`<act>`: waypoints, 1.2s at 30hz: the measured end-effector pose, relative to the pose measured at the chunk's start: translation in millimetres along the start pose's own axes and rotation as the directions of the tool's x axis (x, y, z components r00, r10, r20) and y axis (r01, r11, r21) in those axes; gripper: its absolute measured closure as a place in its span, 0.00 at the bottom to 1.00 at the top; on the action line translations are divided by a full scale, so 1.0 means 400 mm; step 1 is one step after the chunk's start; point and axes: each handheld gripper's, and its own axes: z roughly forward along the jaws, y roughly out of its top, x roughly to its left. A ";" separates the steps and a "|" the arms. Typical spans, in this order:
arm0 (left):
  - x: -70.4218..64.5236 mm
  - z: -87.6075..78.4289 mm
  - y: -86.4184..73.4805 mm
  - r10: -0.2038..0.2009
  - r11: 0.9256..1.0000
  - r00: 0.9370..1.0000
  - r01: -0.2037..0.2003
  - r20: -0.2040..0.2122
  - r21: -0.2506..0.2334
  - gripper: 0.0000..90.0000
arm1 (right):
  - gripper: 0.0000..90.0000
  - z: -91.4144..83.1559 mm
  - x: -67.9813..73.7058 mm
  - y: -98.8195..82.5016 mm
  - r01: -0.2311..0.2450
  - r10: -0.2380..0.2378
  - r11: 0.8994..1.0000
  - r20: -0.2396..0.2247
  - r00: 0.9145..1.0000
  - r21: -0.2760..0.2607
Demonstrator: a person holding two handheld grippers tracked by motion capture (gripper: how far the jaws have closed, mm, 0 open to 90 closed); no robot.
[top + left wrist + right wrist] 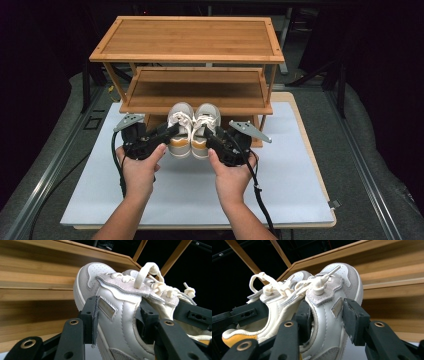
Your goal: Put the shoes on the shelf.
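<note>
1. Up top in the high view, the left gripper (172, 131) is clamped on the left white leather sneaker with cream laces and an orange heel lining (180, 131), and the right gripper (207, 134) is clamped on the matching right white sneaker (206, 130). Both shoes sit side by side, touching, straight ahead of the jaws, toes pointing at the three-tier bamboo shoe rack (187, 37) just beyond them. Below the tools is the pale grey mat (280, 185).

2. Left gripper view: the jaws straddle the left white leather sneaker (117, 315) across its side wall and collar, pads pressing in on both sides. One pad's rubber facing looks like it's peeling at the edge. The rack's wooden shelves run close ahead of the toe.

3. Right gripper view: same deal, jaws pinched across the upper of the right white sneaker (329, 312), with the other shoe just beside it and the other gripper's black jaw farther off.

4. What I'd worry about: the grip is only on soft upper, so a shoe could pivot or slip out if tilted. Loose lace loops could snag a shelf edge, and the toes could bump the middle shelf if the pair goes in too low.
</note>
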 end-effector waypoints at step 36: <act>0.067 0.155 0.127 -0.052 0.999 0.999 0.052 -0.011 -0.008 0.64 | 0.67 0.161 -0.046 0.139 0.015 -0.016 0.999 0.025 1.000 0.033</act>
